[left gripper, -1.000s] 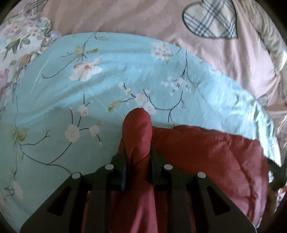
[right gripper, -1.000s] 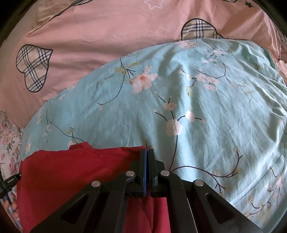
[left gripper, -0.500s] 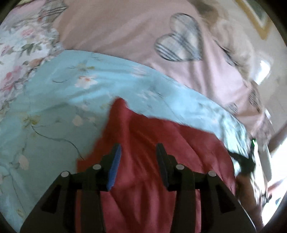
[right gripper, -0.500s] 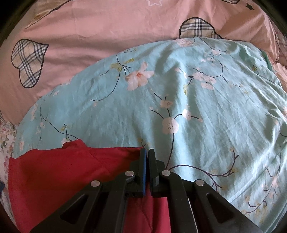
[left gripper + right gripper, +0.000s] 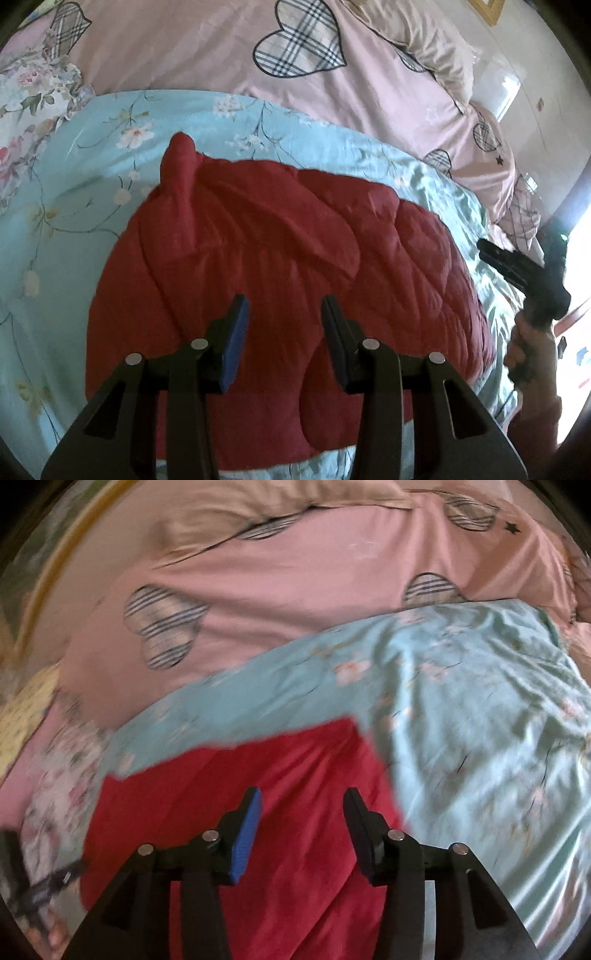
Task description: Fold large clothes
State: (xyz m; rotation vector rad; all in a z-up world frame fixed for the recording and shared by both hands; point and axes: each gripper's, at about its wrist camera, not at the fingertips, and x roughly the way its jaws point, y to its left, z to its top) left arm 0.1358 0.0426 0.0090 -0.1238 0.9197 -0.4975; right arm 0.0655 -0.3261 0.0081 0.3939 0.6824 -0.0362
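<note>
A red quilted garment (image 5: 280,258) lies folded in a thick pile on a light blue floral sheet (image 5: 74,184). One corner of it sticks up at the far left. My left gripper (image 5: 284,317) is open and empty, just above the garment's near part. In the right wrist view the same red garment (image 5: 258,794) lies below my right gripper (image 5: 302,805), which is open and empty. That view is blurred. The right gripper also shows at the right edge of the left wrist view (image 5: 524,273), held in a hand.
The blue floral sheet (image 5: 480,720) lies over a pink bed cover with plaid hearts (image 5: 295,40). A floral pillow (image 5: 26,92) sits at the far left. A beige pillow (image 5: 436,48) and a bright wall are at the far right.
Both grippers have let go of the red garment and opened. They have drawn back and up, and the garment now lies folded on the sheet.
</note>
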